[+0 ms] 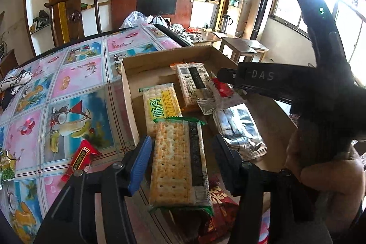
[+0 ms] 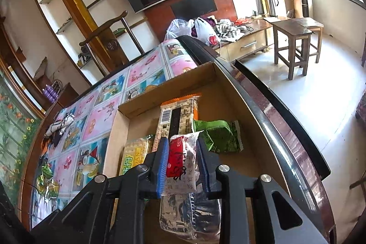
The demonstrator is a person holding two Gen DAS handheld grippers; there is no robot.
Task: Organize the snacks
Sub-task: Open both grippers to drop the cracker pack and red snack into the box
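Here both snacks hang over the cardboard box at the table's right edge, so this looks like the placing step. The left gripper stands part open, its blue pad touching one side of a green-wrapped cracker pack, the other jaw apart. The right gripper is nearly closed, pinching a red-and-white snack packet. Next, likely, each pack is set flat beside the cracker packs already in the box.
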